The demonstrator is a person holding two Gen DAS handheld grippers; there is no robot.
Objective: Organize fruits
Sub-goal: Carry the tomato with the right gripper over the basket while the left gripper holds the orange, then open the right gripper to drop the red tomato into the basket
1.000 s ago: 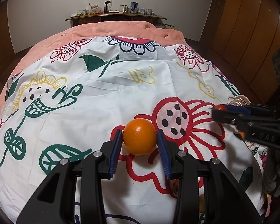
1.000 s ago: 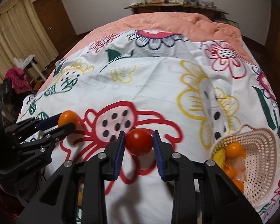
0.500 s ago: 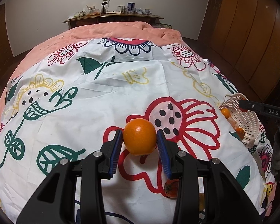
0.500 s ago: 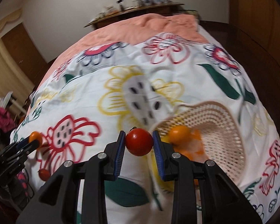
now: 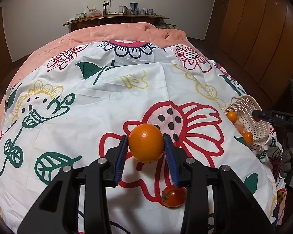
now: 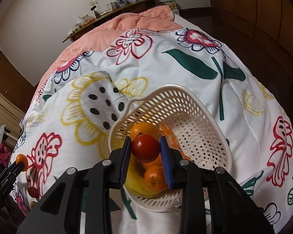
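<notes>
My left gripper (image 5: 146, 148) is shut on an orange (image 5: 146, 142) and holds it above the flowered bedsheet. A red tomato (image 5: 173, 196) lies on the sheet just below it. My right gripper (image 6: 145, 149) is shut on a red tomato (image 6: 145, 147) and holds it over the white perforated basket (image 6: 197, 117). The basket holds several oranges (image 6: 155, 178) and a yellow fruit (image 6: 134, 183). In the left wrist view the basket (image 5: 250, 117) sits at the bed's right edge, with the right gripper's tip (image 5: 258, 116) over it.
The flowered sheet (image 5: 99, 101) covers a bed with a pink quilt (image 5: 123, 33) behind. A wooden shelf (image 5: 115, 18) with small items stands at the far wall. Wooden wardrobe doors (image 5: 259, 29) run along the right. The bed edge drops off right of the basket.
My right gripper carried its tomato right, from the sheet's middle to above the basket. My left gripper stayed shut on the orange and shifted slightly, so that a tomato on the sheet came into view.
</notes>
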